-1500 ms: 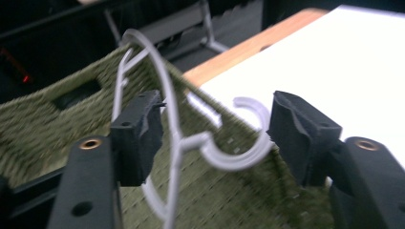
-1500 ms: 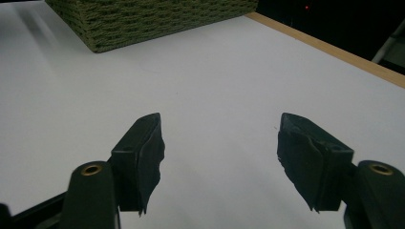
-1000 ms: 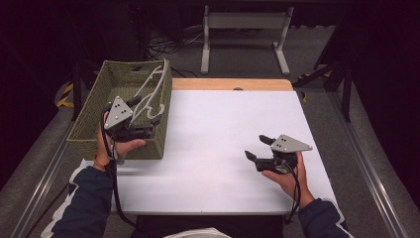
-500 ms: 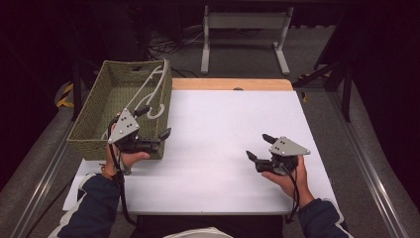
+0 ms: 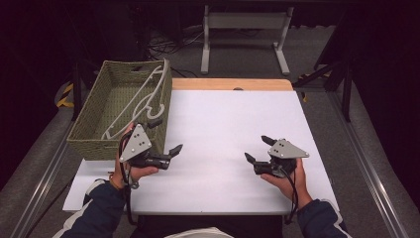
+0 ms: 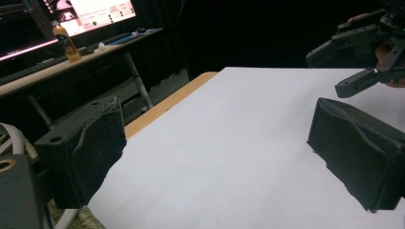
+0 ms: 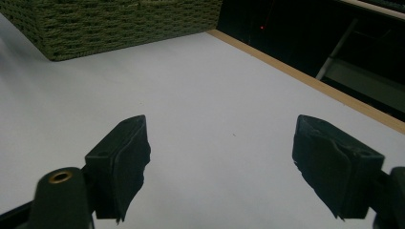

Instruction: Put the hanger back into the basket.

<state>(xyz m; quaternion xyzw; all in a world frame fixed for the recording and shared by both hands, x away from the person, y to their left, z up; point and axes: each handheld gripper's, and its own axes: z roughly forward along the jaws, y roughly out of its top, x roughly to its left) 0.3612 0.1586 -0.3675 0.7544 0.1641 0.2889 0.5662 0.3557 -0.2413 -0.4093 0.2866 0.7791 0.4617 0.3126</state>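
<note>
A green woven basket (image 5: pixel 116 106) sits at the far left of the white table (image 5: pixel 223 124), rectangular and rough, its weave coarse. Inside it lies a white hanger (image 5: pixel 141 96), smooth and curved, leaning up against the wall nearest the middle of the table.

The left gripper (image 5: pixel 163 136) is held just beside the basket's near corner, its black jaws spread wide with nothing between them. The right gripper (image 5: pixel 257 148) is well away from the basket, over the near right part of the table, jaws likewise apart and empty. Each carries a grey three-cornered plate on top, and a dark cable trails back along the person's dark sleeve.

The left gripper view gives the matte, slightly ragged pads (image 6: pixel 95 148) close up, with a bit of weave and white hanger at the bottom left corner and the right gripper (image 6: pixel 356 67) far off. It also takes in a desk beyond the table with a lit screen (image 6: pixel 95 12) and a bottle (image 6: pixel 64 43). The right gripper view faces the basket's woven side (image 7: pixel 119 21) across bare white surface, with the table's pale wooden edge (image 7: pixel 305 78) running past.
</note>
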